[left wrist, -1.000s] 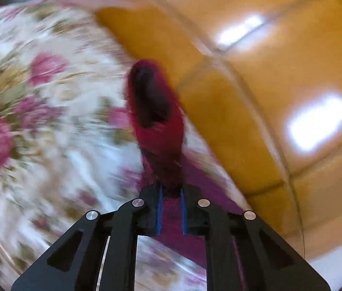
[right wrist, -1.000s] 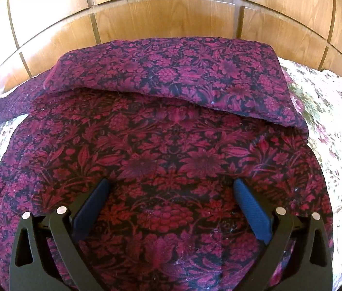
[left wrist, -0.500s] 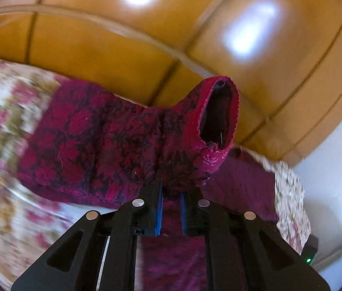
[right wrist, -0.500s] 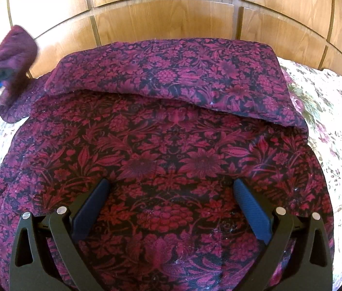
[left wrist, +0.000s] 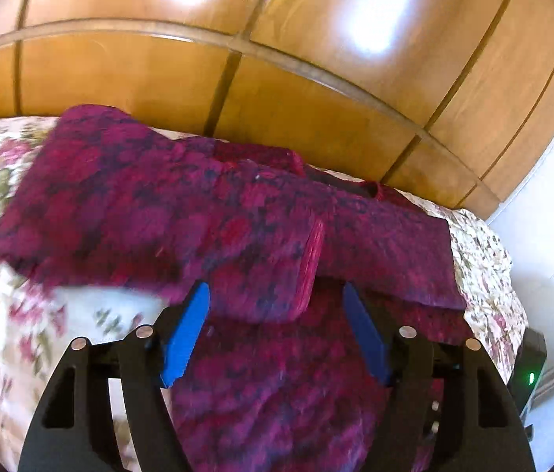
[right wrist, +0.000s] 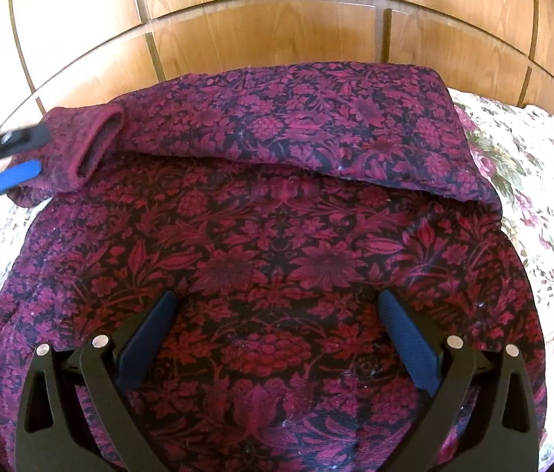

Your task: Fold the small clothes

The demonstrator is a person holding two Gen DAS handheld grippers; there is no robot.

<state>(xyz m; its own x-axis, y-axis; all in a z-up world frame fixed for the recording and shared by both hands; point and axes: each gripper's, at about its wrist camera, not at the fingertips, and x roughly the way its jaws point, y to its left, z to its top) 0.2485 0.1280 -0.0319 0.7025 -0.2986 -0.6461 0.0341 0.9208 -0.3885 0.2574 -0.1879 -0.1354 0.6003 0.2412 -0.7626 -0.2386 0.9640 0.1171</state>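
My left claw has just been opening, nothing gripped, the sleeve cuff between its jaws, lying across the garment.

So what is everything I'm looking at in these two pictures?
patterned garment: one, dark red and black floral, spread on the bed, top part folded over.
sleeve: one, same red, laid across the garment's left side, cuff open.
bedspread: one, cream with pink roses, under the garment.
wooden panelling: honey brown, behind the bed.
black device: one, green light on, at the bed's right edge.
left gripper: black with blue pads, jaws just opened, the sleeve's cuff between them, not pinched.
right gripper: black with dark blue pads, open over the garment's middle.
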